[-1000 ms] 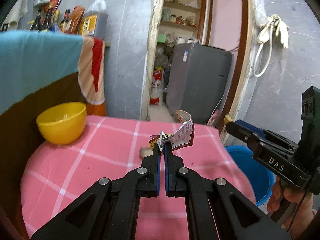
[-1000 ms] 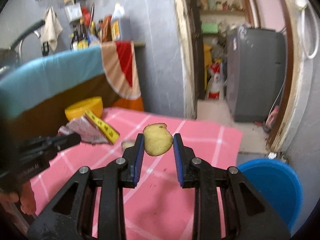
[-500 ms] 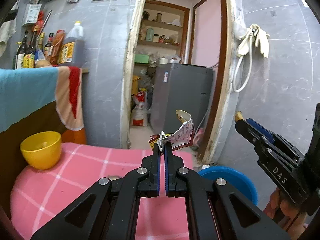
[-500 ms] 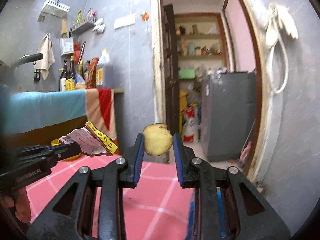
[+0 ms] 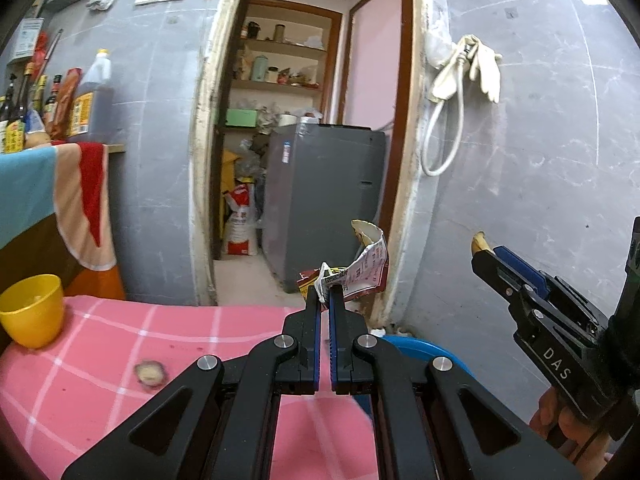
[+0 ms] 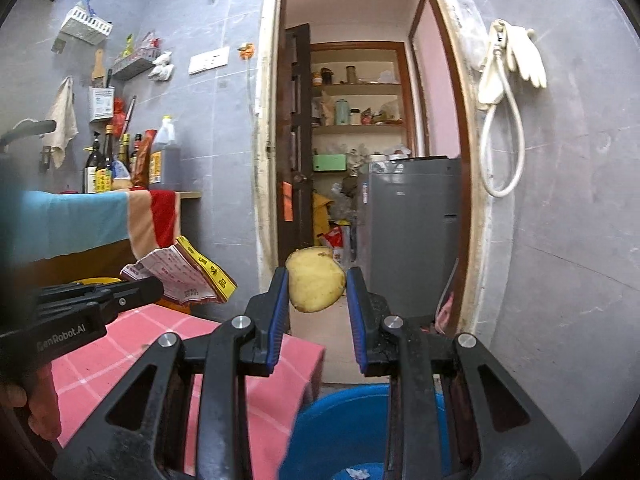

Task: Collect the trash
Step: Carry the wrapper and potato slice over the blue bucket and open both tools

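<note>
Left gripper (image 5: 324, 294): jaws clenched on a crumpled snack wrapper (image 5: 362, 268), pinched only at one twisted corner; the rest of the foil sticks up and sideways, free. Risk: thin foil could slide out of so small a bite, or cling to the pads on release and not drop.

Right gripper (image 6: 318, 292): jaws grasping a yellowish potato piece (image 6: 316, 285), flat faces against the blue pads, held by its sides only. Risk: a rounded, possibly damp piece may twist or squirt out if the hand tilts.

Blue bin (image 6: 344, 428): on the floor, directly under the right gripper and just past the tabletop's edge; some scrap already inside. From the left wrist view only a sliver of rim (image 5: 416, 350) shows, so the wrapper looks short of the opening. Risk: letting go early would land it on the pink checked tabletop (image 5: 120, 344) or the floor.

Small scrap (image 5: 150, 372): lying on the tabletop, not yet collected; easily overlooked.

Yellow bowl (image 5: 32, 316): near the tabletop's far left edge, well apart from both grippers.
</note>
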Demonstrator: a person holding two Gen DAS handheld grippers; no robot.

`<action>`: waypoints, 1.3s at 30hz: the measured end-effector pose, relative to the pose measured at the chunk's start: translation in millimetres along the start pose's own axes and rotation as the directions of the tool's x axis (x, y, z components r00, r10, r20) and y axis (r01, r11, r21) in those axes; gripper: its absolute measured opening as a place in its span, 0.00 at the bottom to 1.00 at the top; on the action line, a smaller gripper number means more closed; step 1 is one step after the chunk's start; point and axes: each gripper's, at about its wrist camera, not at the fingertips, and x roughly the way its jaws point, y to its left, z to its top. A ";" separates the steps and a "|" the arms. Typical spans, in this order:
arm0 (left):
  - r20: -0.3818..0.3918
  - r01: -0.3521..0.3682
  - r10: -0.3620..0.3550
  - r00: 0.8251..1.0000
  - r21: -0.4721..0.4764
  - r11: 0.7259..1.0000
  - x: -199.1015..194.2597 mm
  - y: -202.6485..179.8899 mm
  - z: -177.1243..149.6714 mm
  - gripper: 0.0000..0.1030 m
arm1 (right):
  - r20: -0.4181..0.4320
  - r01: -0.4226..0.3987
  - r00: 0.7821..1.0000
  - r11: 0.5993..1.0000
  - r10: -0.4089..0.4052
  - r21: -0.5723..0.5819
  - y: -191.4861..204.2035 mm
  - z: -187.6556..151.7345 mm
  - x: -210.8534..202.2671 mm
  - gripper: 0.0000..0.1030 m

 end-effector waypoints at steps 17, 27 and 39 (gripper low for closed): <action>-0.219 0.094 -0.094 0.971 -0.013 0.996 62.9 -51.8 -18.8 0.02 | -0.198 0.040 0.980 0.991 -0.014 0.131 -66.2 -34.0 8.7 0.36; -0.345 0.105 -0.121 0.931 -0.065 0.992 94.0 -56.4 -30.9 0.02 | -0.326 0.067 0.945 0.975 0.006 0.211 -93.3 -54.0 23.4 0.36; -0.401 0.085 -0.095 0.911 -0.043 0.996 104.8 -57.2 -46.4 0.17 | -0.389 0.087 0.921 0.971 0.006 0.221 -100.9 -62.2 31.3 0.37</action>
